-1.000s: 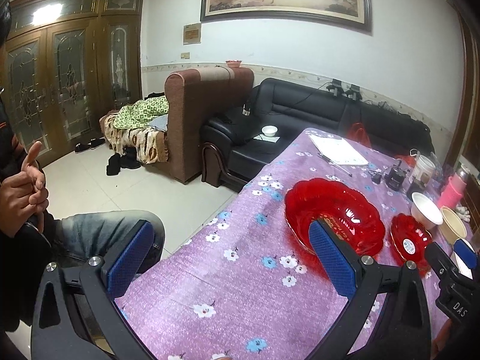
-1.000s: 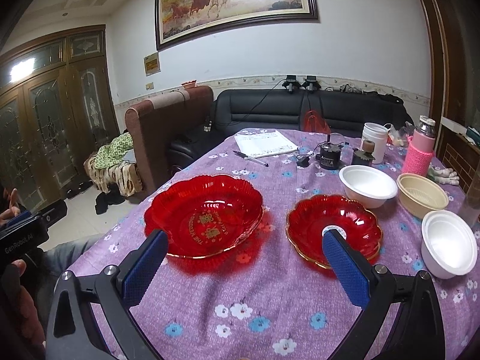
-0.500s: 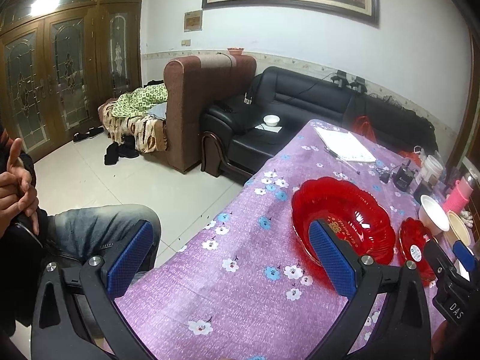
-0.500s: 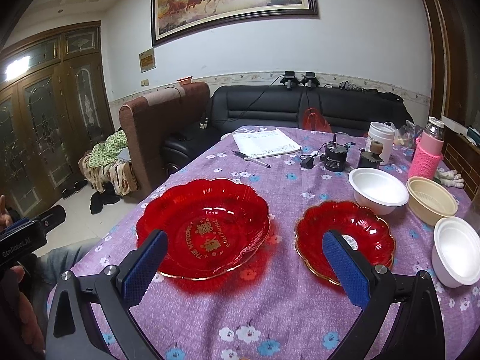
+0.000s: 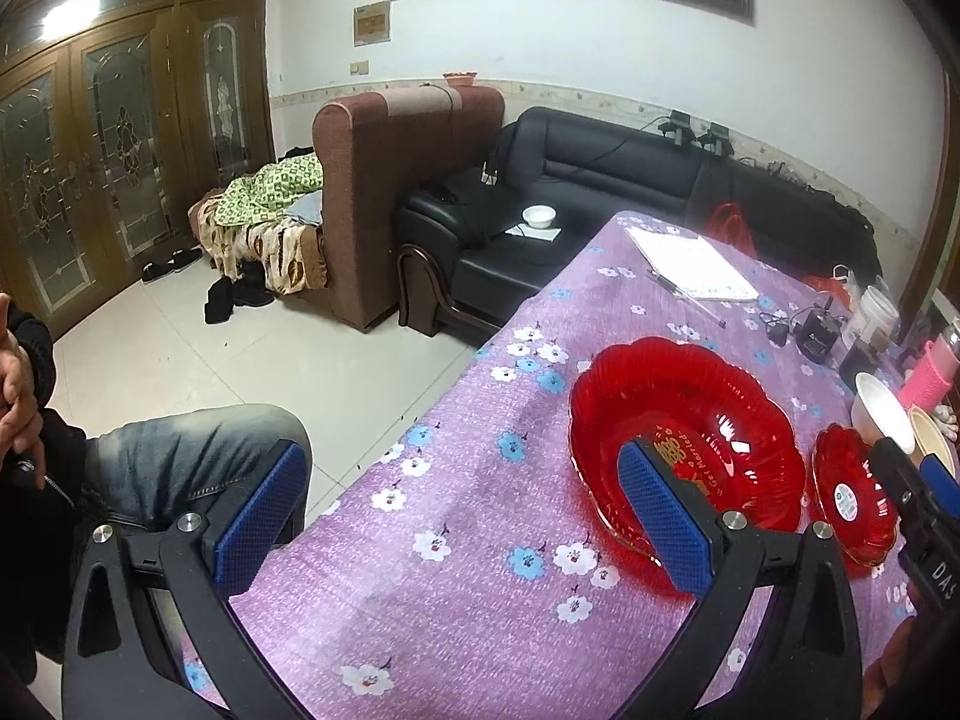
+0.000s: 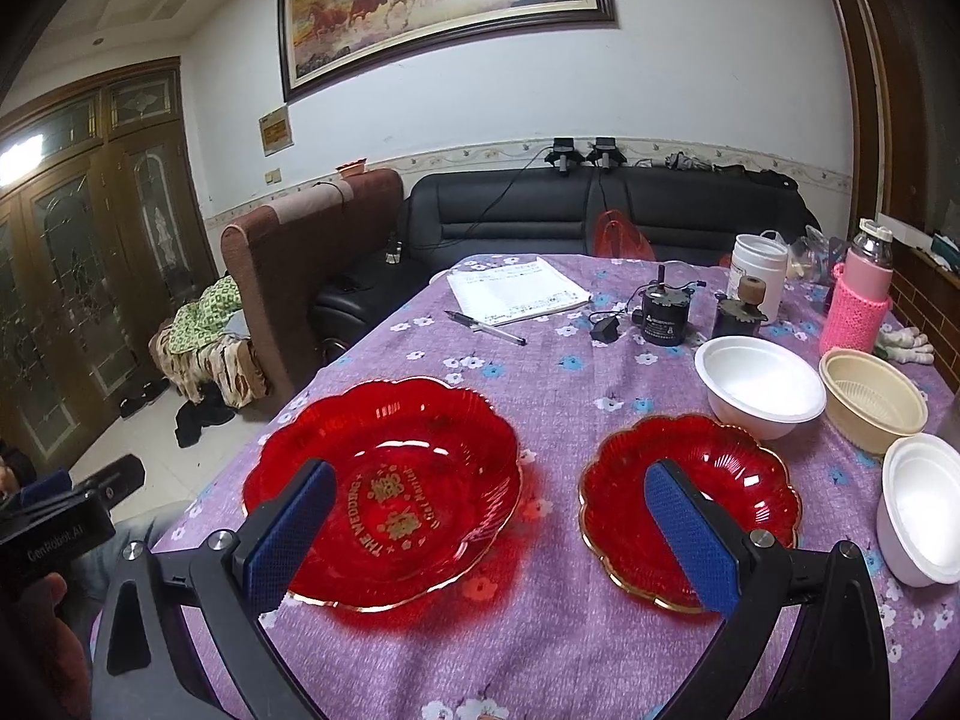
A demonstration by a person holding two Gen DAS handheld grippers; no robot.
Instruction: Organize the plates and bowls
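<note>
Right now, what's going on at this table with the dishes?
A person holds a claw in each hand over a purple flowered tablecloth; nothing is gripped yet. The right claw hangs open above the gap between the large red plate and the small red plate. The left claw is open at the table's near-left edge. Two white bowls and a beige bowl sit unstacked on the right.

Even indoor light, a touch dim. Glare whitens the glass of the framed horse painting (image 6: 447,12) and the tall wooden glazed doors (image 5: 66,18). Highlights sparkle on the large red scalloped plastic plate (image 6: 384,480). Fisheye bending, black corners, fairly sharp focus throughout.
</note>
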